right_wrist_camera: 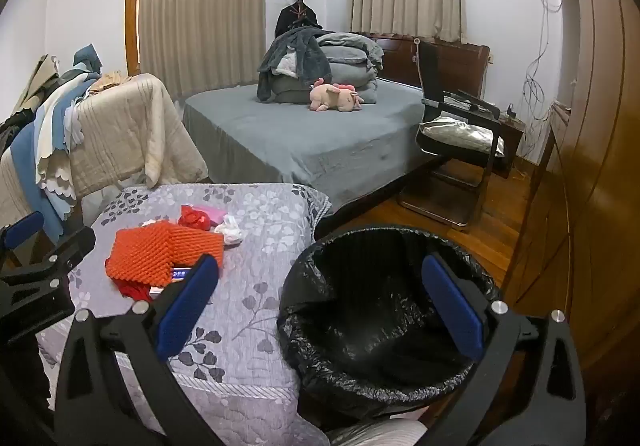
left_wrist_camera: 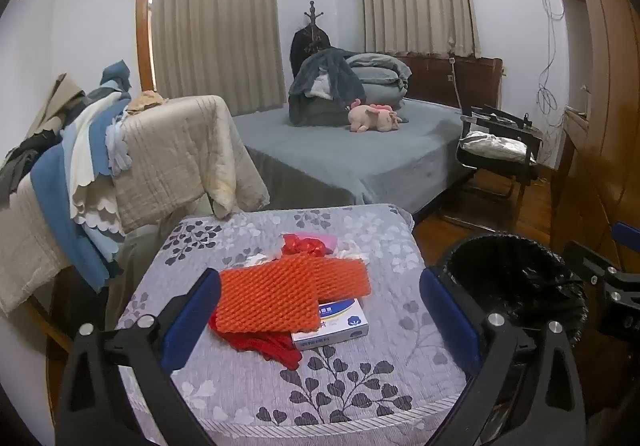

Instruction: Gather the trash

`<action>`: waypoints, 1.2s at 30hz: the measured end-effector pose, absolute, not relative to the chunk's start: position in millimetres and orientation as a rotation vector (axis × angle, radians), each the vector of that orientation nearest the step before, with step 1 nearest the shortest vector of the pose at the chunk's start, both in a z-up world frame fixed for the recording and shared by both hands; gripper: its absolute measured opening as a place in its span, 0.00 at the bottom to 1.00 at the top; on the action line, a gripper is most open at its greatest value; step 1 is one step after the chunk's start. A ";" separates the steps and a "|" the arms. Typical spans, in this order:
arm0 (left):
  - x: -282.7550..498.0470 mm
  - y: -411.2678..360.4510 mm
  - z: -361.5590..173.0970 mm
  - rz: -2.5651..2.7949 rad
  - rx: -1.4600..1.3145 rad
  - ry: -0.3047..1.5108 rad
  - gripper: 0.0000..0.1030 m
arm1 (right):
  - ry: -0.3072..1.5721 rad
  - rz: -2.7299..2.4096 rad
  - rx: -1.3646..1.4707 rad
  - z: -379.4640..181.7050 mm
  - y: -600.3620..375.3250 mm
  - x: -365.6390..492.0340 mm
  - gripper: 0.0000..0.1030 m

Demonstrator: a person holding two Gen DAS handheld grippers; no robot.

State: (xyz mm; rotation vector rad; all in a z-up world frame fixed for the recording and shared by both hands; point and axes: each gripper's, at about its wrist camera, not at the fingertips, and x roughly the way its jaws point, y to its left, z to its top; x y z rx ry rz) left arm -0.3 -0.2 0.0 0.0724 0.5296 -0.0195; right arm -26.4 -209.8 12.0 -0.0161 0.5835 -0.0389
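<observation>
Trash lies on a grey leaf-patterned quilt [left_wrist_camera: 340, 398] [right_wrist_camera: 256, 286]: two orange foam nets [left_wrist_camera: 280, 294] [right_wrist_camera: 160, 250], a small white and blue box [left_wrist_camera: 336, 326] partly under them, red crumpled wrapping [left_wrist_camera: 304, 246] [right_wrist_camera: 194, 219], a red scrap [left_wrist_camera: 276, 346] and white crumpled paper [right_wrist_camera: 231, 232]. A bin lined with a black bag [left_wrist_camera: 516, 278] [right_wrist_camera: 380, 306] stands to the right of the quilt. My left gripper [left_wrist_camera: 320, 322] hovers open just in front of the foam nets. My right gripper [right_wrist_camera: 320, 306] hangs open over the bin's near left rim, nothing between its fingers.
Behind the quilt is a bed with grey sheet [left_wrist_camera: 352, 153], folded bedding and a pink plush toy [left_wrist_camera: 374, 117]. Blankets hang over a rack [left_wrist_camera: 168, 157] at left. A black chair with a cushion [right_wrist_camera: 460, 141] stands on the wooden floor at right, beside a wardrobe [right_wrist_camera: 592, 165].
</observation>
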 end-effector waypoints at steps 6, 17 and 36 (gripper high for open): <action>0.1 -0.3 0.5 -0.017 0.072 0.536 0.95 | 0.586 -0.042 -0.025 10.6 -208.7 -24.4 0.96; 0.6 -0.8 -0.2 -0.018 0.078 0.543 0.95 | 0.588 -0.042 -0.026 9.7 -207.9 -22.0 0.96; 1.0 -1.3 0.1 -0.019 0.077 0.546 0.95 | 0.590 -0.043 -0.028 9.5 -207.3 -20.4 0.96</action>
